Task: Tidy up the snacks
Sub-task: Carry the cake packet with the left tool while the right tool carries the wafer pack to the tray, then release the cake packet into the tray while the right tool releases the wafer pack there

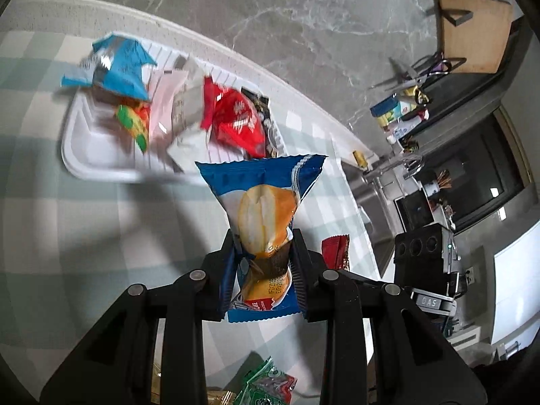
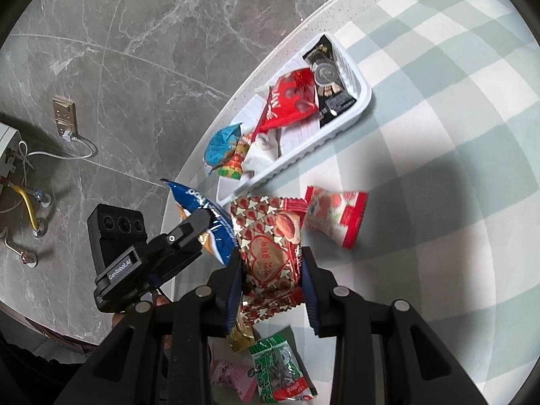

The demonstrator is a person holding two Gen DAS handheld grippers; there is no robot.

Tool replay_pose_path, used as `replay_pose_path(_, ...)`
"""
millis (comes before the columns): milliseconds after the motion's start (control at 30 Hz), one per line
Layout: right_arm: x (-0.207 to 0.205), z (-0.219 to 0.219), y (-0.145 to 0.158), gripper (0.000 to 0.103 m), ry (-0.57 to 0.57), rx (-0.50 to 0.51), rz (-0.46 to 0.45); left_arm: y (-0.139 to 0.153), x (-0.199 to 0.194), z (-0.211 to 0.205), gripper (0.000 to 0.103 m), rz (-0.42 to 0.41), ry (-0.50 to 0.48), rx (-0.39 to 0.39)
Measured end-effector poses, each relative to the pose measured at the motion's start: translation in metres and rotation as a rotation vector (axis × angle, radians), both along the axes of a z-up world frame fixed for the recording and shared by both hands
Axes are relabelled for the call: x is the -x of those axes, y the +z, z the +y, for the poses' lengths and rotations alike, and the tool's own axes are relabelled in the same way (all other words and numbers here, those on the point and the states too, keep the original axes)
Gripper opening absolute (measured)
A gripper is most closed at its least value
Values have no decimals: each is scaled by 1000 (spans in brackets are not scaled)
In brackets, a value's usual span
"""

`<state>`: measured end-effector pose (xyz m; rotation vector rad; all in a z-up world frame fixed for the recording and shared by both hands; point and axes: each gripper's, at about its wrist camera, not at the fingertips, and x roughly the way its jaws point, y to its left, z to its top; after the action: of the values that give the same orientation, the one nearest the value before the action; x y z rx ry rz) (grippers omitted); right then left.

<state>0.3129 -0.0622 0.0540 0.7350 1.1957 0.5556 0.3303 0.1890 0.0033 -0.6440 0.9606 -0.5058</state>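
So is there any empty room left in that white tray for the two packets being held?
The white plastic tray has bare ribbed floor along its near side, between the red foil packet and the rim. Its end with the light blue packet is crowded. The checked tablecloth beyond the tray is free.

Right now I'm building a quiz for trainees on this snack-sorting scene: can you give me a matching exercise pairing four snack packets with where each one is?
Things:
1. blue cake packet
2. red heart-pattern packet
3. black cookie packet
4. green packet

Places:
A. lying in the white tray
B. held in the right gripper
C. lying on the checked tablecloth
D. held in the left gripper

Pairs: 1-D, 2-B, 3-A, 4-C
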Motion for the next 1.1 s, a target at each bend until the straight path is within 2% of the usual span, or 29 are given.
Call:
replay_pose_path(267, -31, 0, 12, 35, 0, 19, -43, 20, -23, 22, 27, -31, 42, -24)
replay_pose_path(633, -96, 4, 18, 35, 5, 35, -81, 49, -80, 43, 27, -72, 58, -85)
replay_pose_path(1100, -172, 10, 2, 35, -8, 77, -73, 39, -138, 57, 27, -38, 89, -153)
